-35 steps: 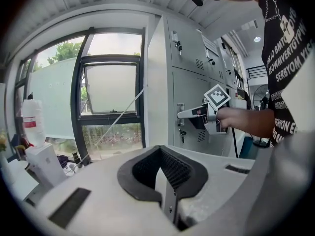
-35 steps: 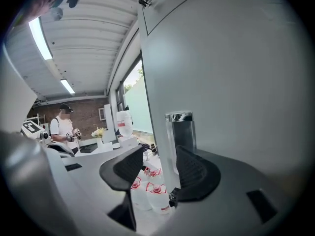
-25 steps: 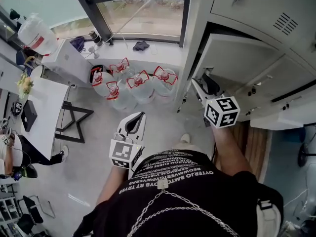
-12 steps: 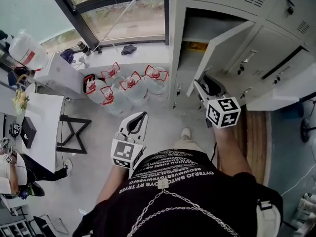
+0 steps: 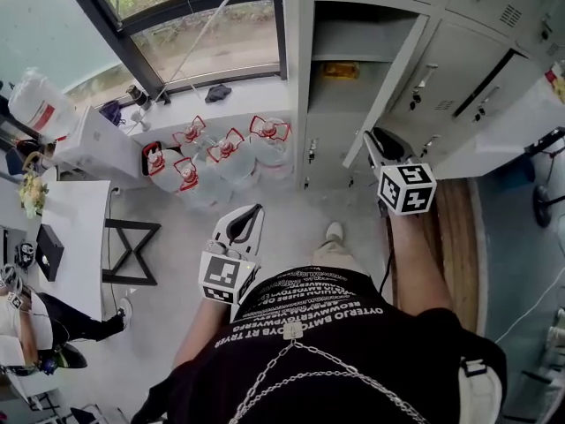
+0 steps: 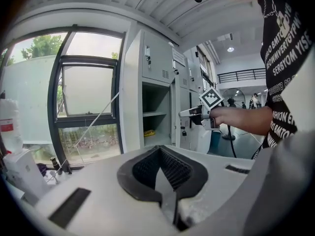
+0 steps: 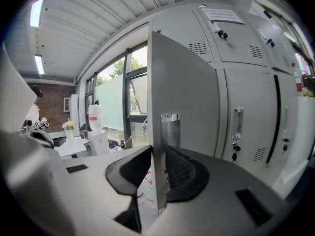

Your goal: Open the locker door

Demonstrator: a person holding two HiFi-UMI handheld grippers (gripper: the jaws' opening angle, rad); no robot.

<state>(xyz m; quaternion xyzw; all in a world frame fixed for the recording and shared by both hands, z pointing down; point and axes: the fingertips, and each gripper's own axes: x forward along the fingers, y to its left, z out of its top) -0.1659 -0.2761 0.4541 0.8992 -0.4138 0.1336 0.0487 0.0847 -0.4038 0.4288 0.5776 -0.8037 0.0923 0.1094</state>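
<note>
light, stiff sheet-metal locker door (image 7: 182,92) shd swing easy; best held at its free edge mid-frame, where right tongs (image 7: 157,176) have just closed, pinching it; left tongs (image 6: 162,181) pressed together, empty.

- The locker door (image 7: 187,77) is showing smooth, matt, grey-painted sheet metal.
- Its handle (image 7: 170,129) is gleaming as polished, glossy metal.
- The water jugs (image 5: 234,153) are looking like clear, shiny plastic.
- The floor strip (image 5: 457,228) beside the lockers is showing brown wood grain.
</note>
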